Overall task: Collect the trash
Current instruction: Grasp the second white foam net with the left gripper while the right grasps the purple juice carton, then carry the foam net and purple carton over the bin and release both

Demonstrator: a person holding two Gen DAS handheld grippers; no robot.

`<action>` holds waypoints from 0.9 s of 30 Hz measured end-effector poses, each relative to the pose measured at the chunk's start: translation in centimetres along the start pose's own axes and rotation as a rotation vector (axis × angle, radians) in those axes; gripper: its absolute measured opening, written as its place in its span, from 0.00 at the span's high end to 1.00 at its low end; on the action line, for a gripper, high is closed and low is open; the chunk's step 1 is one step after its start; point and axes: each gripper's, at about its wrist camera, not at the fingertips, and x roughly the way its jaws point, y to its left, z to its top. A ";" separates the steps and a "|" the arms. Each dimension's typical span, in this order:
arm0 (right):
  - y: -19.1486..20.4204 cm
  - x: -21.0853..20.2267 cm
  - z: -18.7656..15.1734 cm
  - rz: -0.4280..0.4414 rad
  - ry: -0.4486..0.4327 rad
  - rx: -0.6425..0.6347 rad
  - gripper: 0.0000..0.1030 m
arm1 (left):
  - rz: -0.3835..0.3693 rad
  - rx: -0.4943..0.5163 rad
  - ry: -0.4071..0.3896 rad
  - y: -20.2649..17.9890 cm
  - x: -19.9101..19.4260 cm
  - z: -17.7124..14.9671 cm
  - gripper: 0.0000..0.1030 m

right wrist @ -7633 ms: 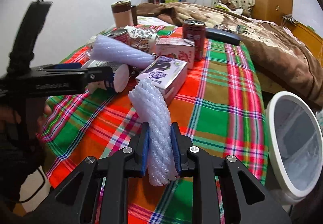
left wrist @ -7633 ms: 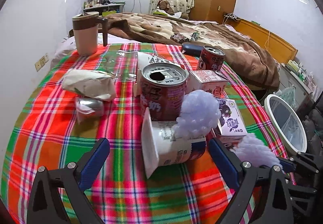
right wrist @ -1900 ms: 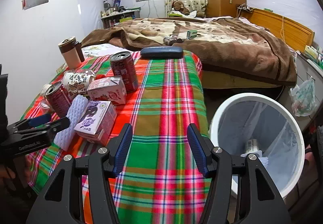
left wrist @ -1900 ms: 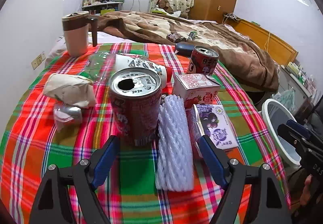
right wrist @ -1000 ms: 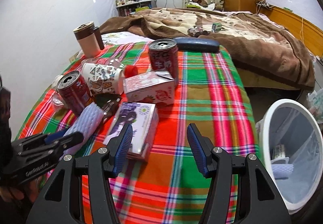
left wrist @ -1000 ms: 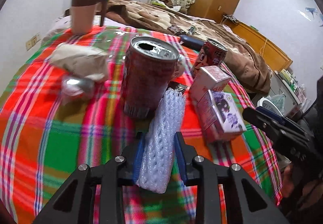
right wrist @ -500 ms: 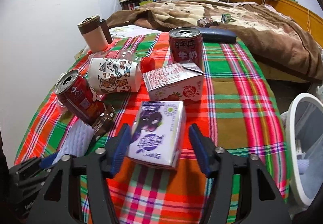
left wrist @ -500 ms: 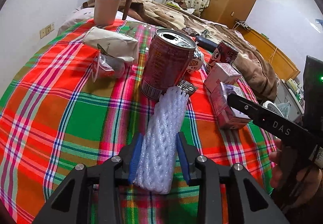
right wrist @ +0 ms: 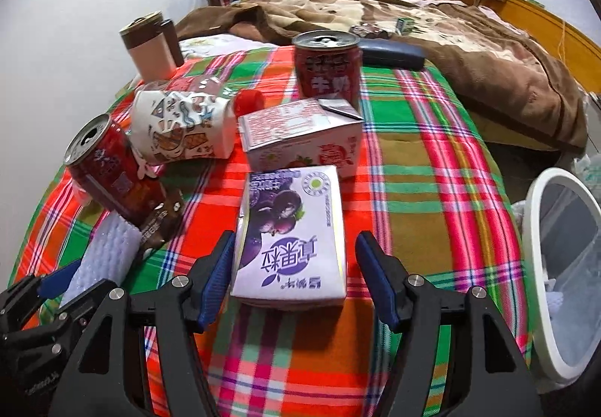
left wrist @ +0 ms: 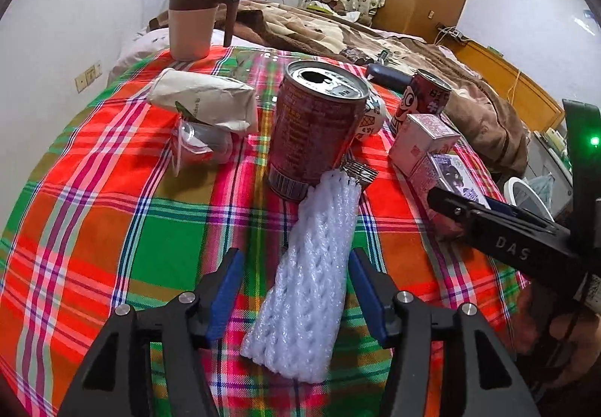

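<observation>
The left gripper (left wrist: 295, 283) has its jaws spread to either side of a white foam sleeve (left wrist: 311, 267), which lies on the plaid cloth (left wrist: 94, 229) with its far end by an opened red can (left wrist: 311, 128); neither blue pad touches it. The right gripper (right wrist: 296, 272) is likewise spread around a purple carton (right wrist: 293, 229) lying flat, clear of both pads, with a pink carton (right wrist: 300, 135) just behind it and a second can (right wrist: 326, 64) farther back. A white bin (right wrist: 563, 267) stands off the table's right edge.
</observation>
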 end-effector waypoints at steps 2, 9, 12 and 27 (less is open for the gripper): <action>-0.2 -0.1 -0.1 0.003 -0.003 0.002 0.44 | 0.012 0.013 -0.005 -0.2 0.0 0.1 0.44; -0.6 -0.5 -0.6 0.018 -0.010 0.003 0.44 | 0.006 0.068 -0.003 -1.1 0.2 0.1 0.65; -0.8 -0.6 -0.8 0.019 -0.011 0.006 0.44 | -0.007 0.055 -0.002 -1.1 0.1 -0.2 0.68; -1.5 -1.6 -1.5 0.030 -0.016 0.022 0.44 | -0.083 -0.042 -0.047 -0.3 -2.7 -0.5 0.70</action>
